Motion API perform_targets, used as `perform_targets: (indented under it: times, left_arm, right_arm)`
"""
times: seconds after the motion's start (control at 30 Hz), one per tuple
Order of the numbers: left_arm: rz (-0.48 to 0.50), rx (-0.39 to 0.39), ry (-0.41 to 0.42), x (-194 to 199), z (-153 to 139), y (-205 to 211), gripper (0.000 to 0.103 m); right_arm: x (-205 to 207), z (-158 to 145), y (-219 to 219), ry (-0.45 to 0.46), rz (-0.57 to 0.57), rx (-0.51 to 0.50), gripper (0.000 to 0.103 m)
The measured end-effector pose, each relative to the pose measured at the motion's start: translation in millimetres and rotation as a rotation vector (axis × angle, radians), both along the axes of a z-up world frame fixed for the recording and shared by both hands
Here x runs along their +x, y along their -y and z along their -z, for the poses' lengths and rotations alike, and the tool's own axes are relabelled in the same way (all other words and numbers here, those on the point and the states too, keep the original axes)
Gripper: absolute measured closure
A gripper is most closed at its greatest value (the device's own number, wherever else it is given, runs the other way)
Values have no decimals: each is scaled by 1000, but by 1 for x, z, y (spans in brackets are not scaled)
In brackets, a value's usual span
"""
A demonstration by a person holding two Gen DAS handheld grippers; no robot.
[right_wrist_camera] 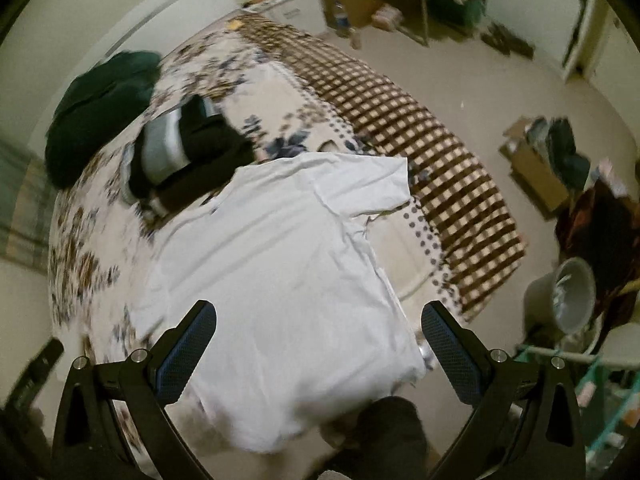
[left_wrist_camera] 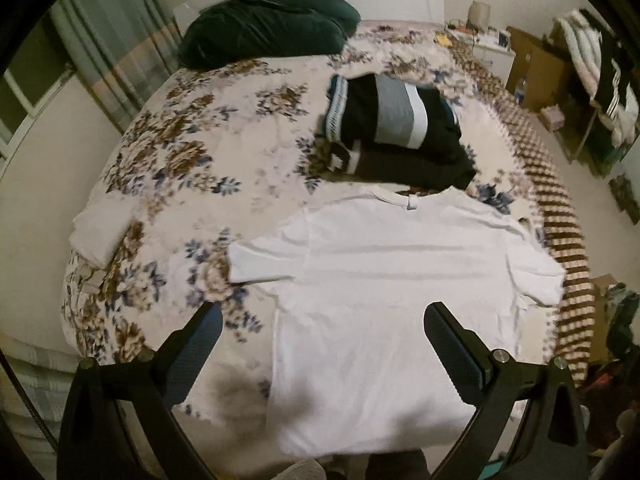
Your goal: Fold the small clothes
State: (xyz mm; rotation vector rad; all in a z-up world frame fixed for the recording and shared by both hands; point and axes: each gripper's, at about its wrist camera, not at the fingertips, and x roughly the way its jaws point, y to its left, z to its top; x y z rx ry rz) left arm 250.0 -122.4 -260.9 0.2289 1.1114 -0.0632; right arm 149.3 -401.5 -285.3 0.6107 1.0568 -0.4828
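White T-shirt [left_wrist_camera: 384, 292] lies flat on the bed [left_wrist_camera: 192, 160], collar at the far end. Left gripper [left_wrist_camera: 323, 344] and right gripper [right_wrist_camera: 319, 342] hover above its near half, jaws spread wide, holding nothing

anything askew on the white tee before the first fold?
Mostly flat. The white T-shirt lies spread on the floral bedspread, but its hem corner near the bed edge looks bunched, and the far sleeve is creased. Both grippers are open above it.
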Motion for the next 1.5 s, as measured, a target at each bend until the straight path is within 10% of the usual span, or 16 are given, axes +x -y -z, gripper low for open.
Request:
perform_targets:
  times: [0.4,0.7,0.97,1.17,1.5]
  left_arm:
    - [-43,68,-207,58,178,86,0]
    - [-30,97,-262,76,243,128,0]
    - [-62,41,-267,87,256,135,0]
    - [-76,17,-268,82,255,128,0]
    - [-153,-41,-242,77,237,79,0]
  right_arm:
    - [68,228,176,37,282,259,0]
    - [74,335,223,179,449,455,4]
    - [82,343,219,344,570,505,28]
    - [92,349,208,290,622,452,82]
    - [134,266,160,274,395,121,90]
